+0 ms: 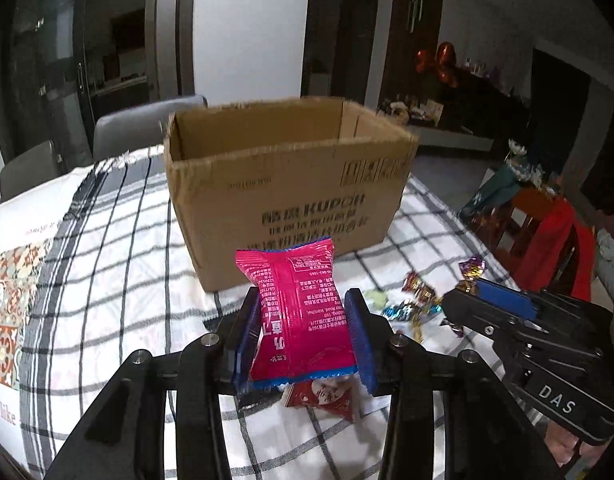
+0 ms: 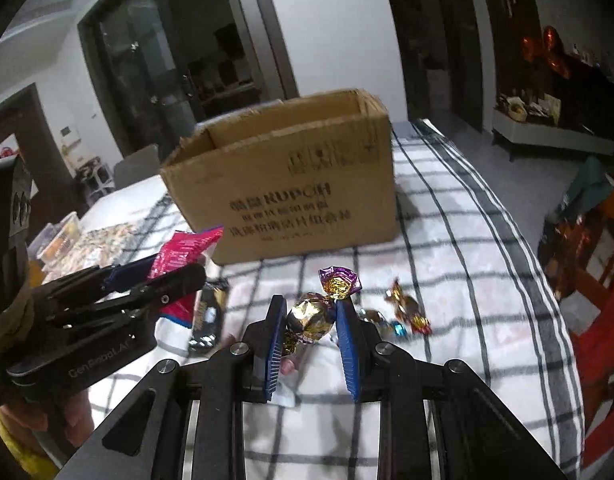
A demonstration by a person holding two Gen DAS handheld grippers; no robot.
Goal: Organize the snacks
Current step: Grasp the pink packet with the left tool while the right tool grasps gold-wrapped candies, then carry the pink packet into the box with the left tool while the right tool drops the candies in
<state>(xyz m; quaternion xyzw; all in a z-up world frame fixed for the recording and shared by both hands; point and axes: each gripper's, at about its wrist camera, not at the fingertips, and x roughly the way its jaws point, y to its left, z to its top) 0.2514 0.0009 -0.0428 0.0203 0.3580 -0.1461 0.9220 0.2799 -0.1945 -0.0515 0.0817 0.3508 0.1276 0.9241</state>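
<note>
An open cardboard box (image 1: 291, 184) stands on the checked tablecloth; it also shows in the right wrist view (image 2: 291, 184). My left gripper (image 1: 305, 304) is shut on a pink snack packet (image 1: 299, 308) and holds it above the cloth, in front of the box. It appears at the left of the right wrist view (image 2: 163, 276) with the pink packet (image 2: 187, 248). My right gripper (image 2: 312, 312) is shut on a gold foil candy (image 2: 311, 318) with a purple twist end. It shows at the right of the left wrist view (image 1: 467, 292).
Several loose wrapped candies (image 2: 407, 312) lie on the cloth right of my right gripper, also seen in the left wrist view (image 1: 415, 300). A red packet (image 1: 327, 396) lies under my left gripper. A dark packet (image 2: 209, 312) lies between the grippers. Red chair (image 1: 547, 248) stands off the table's right edge.
</note>
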